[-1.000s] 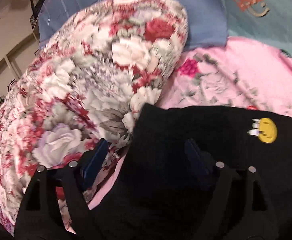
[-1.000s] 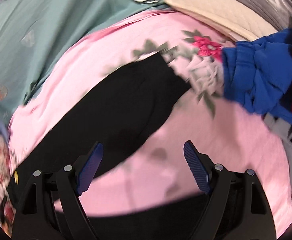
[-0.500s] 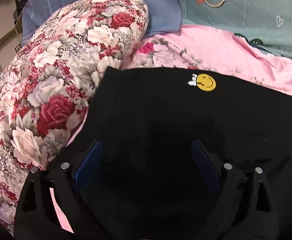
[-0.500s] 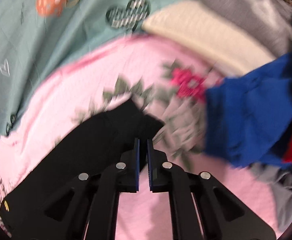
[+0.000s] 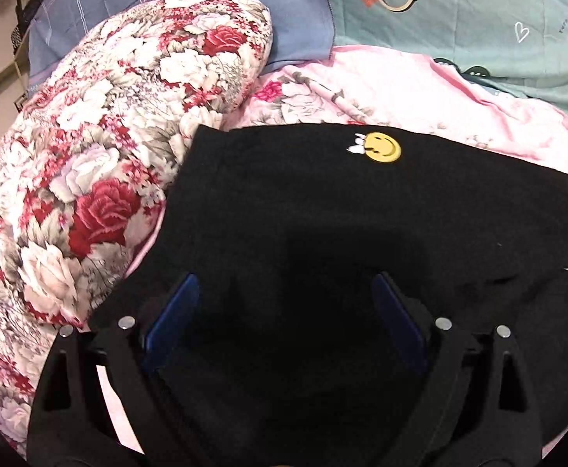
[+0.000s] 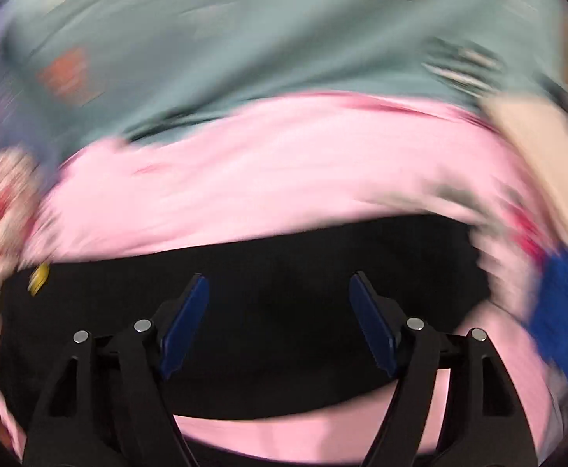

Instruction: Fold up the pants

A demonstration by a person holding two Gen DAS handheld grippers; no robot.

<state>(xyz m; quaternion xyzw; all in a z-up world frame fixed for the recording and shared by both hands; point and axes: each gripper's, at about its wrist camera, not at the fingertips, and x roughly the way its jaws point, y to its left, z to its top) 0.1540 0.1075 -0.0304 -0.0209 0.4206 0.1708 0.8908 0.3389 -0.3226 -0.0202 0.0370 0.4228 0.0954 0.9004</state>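
Plainly, both the left gripper and right gripper hover, jaws spread, over black fabric pants filling each frame's lower half.

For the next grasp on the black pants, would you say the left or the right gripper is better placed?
Probably the left gripper: it is open, its view steady, directly over the black pants near the smiley patch. The right gripper, also open, shows a heavily blurred view.
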